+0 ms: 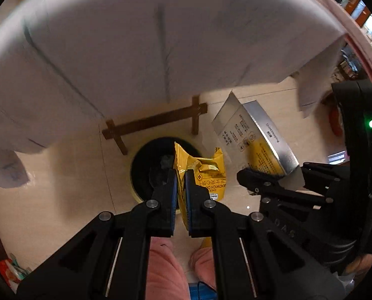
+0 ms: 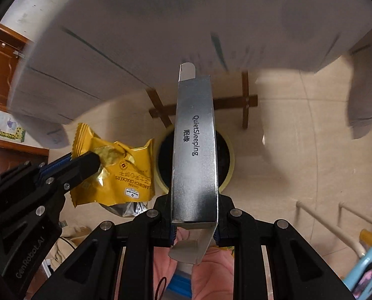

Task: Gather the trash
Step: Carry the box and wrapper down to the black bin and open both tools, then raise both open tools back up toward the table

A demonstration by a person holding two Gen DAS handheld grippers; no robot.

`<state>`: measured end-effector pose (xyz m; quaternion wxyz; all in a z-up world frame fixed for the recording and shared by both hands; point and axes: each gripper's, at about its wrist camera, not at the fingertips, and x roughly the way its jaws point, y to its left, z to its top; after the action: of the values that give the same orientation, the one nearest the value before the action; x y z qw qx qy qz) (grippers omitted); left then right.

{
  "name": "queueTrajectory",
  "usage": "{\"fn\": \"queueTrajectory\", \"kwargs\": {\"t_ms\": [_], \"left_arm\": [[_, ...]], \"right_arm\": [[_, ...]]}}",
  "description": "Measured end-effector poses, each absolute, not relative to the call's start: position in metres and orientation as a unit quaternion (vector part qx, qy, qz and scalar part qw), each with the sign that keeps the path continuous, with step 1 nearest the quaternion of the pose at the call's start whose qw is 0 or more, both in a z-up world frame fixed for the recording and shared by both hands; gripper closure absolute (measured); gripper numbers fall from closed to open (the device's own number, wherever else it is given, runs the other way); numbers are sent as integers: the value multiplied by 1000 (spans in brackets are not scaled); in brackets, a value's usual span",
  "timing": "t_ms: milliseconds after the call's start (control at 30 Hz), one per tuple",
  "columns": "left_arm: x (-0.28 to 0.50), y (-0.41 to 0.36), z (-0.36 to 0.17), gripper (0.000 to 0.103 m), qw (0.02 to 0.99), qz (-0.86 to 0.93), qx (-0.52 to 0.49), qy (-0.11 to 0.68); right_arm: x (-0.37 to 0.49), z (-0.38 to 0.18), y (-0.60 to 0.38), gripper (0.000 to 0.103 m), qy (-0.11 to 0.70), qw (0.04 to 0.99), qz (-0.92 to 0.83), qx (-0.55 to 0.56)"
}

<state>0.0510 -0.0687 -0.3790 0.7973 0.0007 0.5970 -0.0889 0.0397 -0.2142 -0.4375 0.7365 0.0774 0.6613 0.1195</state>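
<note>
Left wrist view: left gripper (image 1: 180,175) pinches a yellow cracker wrapper (image 1: 208,172); right gripper (image 2: 194,215) clamps a silver carton (image 2: 194,150), above a black bin (image 1: 145,172).

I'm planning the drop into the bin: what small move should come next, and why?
Probably lower both tongs a little further over the bin. The left tongs pinch the yellow wrapper and the right tongs clamp the silver box, both above the dark opening on the floor, so letting go closer should land them inside.

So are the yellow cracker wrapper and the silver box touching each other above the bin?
Apart. In the left wrist view, bare floor shows between the yellow cracker wrapper in the left tongs and the silver box; the right wrist view shows the same gap.
</note>
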Motion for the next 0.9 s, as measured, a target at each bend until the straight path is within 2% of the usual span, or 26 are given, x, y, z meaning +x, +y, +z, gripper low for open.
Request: {"fn": "queueTrajectory", "kwargs": {"t_ms": [300,333,367,400,433,533,700,900], "left_arm": [[72,-46,-493,97,791,-79,20,607],[74,-44,-501,92,789,-83,20,609],[77,-42,-509,85,785,-90,16,612],[80,-40,-517,80,782,-93,15,616],[83,-38,-524,68,780,-94,15,618],[87,-29,-534,55,780,-100,-1,618],[87,-23,-544,54,778,-93,3,621],[73,-20,-520,54,789,-91,9,608]], "right_arm": [[67,-568,-197,81,697,705,117,48],[71,-576,-192,80,696,706,119,45],[72,-586,-189,73,694,709,119,39],[75,-595,-187,61,694,710,118,34],[77,-600,-184,51,692,712,119,34],[81,-612,-181,41,681,722,117,25],[80,-616,-166,41,675,729,110,19],[69,-596,-167,41,669,735,99,43]]}}
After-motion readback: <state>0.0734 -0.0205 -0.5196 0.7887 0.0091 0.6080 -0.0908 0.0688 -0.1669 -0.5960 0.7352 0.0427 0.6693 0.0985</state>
